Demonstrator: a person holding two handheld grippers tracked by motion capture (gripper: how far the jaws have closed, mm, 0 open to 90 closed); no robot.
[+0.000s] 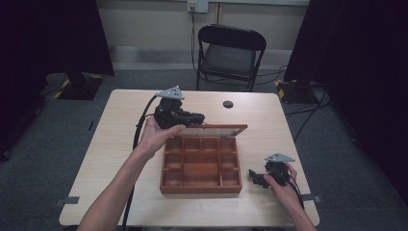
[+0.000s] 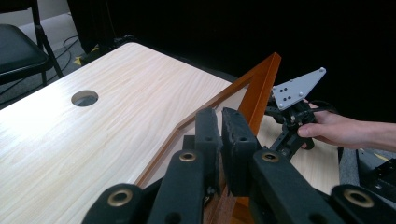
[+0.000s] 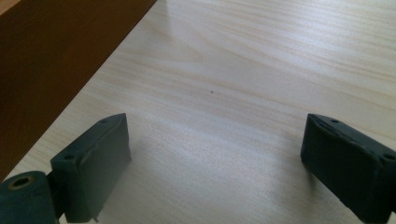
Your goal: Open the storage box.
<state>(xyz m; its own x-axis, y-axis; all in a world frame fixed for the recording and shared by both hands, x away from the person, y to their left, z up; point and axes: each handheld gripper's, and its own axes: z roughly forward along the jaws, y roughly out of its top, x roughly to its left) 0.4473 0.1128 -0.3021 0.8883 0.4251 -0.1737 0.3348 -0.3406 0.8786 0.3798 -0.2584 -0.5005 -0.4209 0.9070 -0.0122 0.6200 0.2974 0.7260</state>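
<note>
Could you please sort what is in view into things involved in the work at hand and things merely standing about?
In the job, apparently:
wooden compartment box
its lid, gripped at the frame by the left tool
right tool, open, resting on the table

Standing about:
folding chair
floor cables

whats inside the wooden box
The wooden compartment box has bare dividers, with nothing visible in its compartments. Its near wall hides a strip of the front row. The left gripper holds the raised lid.
</note>
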